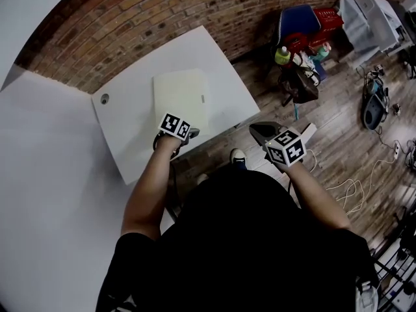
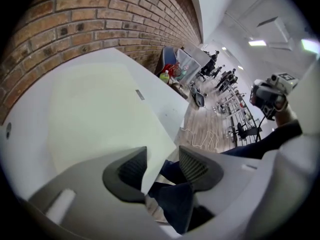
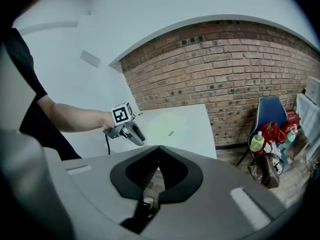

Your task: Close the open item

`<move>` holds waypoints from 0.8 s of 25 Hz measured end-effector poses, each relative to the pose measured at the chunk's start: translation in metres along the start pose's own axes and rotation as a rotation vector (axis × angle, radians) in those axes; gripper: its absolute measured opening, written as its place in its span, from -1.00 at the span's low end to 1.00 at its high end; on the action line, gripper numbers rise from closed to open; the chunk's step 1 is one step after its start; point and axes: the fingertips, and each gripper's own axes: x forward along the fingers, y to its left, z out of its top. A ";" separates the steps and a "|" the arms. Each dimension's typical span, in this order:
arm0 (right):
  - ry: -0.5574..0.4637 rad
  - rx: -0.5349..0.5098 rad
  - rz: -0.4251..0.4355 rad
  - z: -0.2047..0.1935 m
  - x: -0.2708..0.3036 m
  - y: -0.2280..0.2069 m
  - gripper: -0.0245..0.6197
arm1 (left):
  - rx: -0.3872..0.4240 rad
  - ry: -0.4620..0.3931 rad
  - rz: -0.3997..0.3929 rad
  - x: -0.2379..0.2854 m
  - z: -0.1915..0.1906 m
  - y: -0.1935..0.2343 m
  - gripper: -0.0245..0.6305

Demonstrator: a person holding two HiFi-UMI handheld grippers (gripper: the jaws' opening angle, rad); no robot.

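The left gripper (image 2: 162,165) has its jaws parted at the near edge of the white rectangular table (image 1: 130,125). They straddle, without squeezing, a corner of the pale cream flat rectangular case (image 1: 182,96) (it lies flat mid-table, reaching that edge). The right gripper (image 3: 159,156), beyond the table's near right corner, is closed and empty.

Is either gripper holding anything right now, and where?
Nothing is held. The left gripper is open, the near edge of the cream item between its jaws but unclamped; the right gripper is shut and empty.
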 end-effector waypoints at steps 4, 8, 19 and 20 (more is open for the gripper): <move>-0.010 -0.005 -0.001 0.007 -0.001 -0.001 -0.92 | -0.008 -0.050 -0.014 -0.019 0.002 -0.009 -0.31; -0.036 -0.018 -0.005 0.025 0.000 -0.003 -0.92 | -0.014 -0.121 -0.018 -0.043 0.006 -0.009 -0.35; -0.085 -0.053 0.004 0.060 0.004 -0.001 -0.92 | -0.037 -0.304 0.020 -0.111 -0.005 0.002 -0.59; -0.089 -0.054 0.007 0.062 0.005 0.000 -0.92 | -0.040 -0.327 0.034 -0.117 -0.006 0.004 -0.61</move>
